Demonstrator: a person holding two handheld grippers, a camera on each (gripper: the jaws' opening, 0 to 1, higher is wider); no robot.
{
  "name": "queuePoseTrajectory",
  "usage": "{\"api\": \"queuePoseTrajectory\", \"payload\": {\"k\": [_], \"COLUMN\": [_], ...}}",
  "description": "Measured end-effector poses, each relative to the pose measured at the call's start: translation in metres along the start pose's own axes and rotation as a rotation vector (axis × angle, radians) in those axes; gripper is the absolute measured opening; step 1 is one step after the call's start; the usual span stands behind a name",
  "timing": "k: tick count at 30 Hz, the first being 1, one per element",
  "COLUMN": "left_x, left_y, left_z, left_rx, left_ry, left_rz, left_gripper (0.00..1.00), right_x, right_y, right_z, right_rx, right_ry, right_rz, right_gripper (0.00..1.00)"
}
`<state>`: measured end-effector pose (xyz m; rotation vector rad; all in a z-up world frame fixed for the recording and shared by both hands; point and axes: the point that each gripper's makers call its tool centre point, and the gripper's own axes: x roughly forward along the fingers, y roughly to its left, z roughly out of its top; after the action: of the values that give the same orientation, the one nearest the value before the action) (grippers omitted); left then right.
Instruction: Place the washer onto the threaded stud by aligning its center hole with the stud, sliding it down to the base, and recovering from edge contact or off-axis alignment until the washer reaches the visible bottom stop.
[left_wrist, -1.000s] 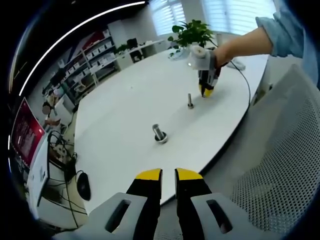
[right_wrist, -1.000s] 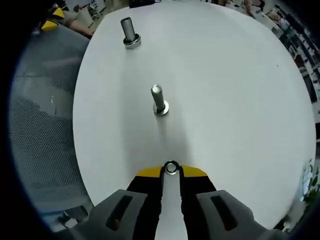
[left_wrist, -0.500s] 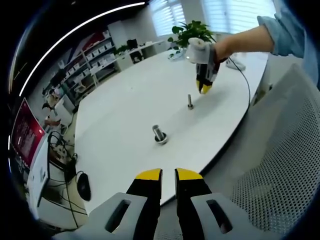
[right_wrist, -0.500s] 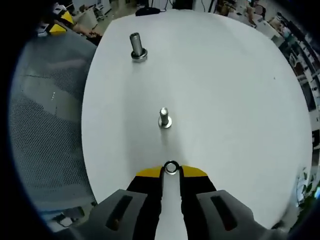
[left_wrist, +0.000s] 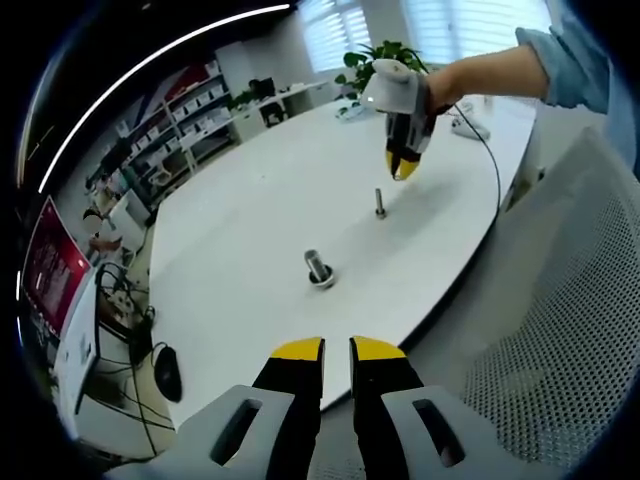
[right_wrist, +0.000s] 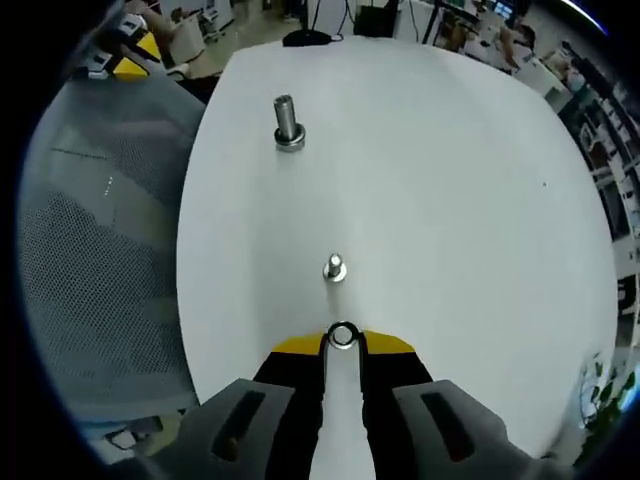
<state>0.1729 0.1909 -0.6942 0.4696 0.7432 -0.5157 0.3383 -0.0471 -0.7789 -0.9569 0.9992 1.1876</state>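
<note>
At lower centre of the right gripper view, the right gripper (right_wrist: 342, 345) pinches the washer (right_wrist: 342, 335) above the threaded stud (right_wrist: 335, 268). The left gripper (left_wrist: 337, 348) hangs nearly closed, holding nothing.

The left gripper view looks from off the desk (left_wrist: 250, 220) edge, low and far, across it, while the right gripper view hangs close above, facing down; both share the two studs (left_wrist: 380, 201) (right_wrist: 334, 268).
</note>
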Motion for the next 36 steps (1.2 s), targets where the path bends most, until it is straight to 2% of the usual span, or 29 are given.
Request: {"api": "queuePoseTrajectory", "payload": {"k": [8,22,36], "left_x": [0.000,-0.001,-0.001], "left_y": [0.000,0.001,0.001], "left_z": [0.000,0.001,0.001], "left_rx": [-0.003,-0.005,-0.005], "left_ry": [-0.002,-0.009,-0.010], "left_rz": [0.001,0.004,0.005], "left_gripper": [0.07,0.07,0.07], "right_x": [-0.001,0.005,0.004], "right_y": [-0.002,0.001,0.003], "right_z": [0.015,0.028,0.027], "right_rx": [-0.030,-0.065,-0.065], "right_ry": [-0.003,0.008,0.008], "right_rz": [-0.002,0.007,0.013], "right_gripper": [0.14,0.14,0.14]}}
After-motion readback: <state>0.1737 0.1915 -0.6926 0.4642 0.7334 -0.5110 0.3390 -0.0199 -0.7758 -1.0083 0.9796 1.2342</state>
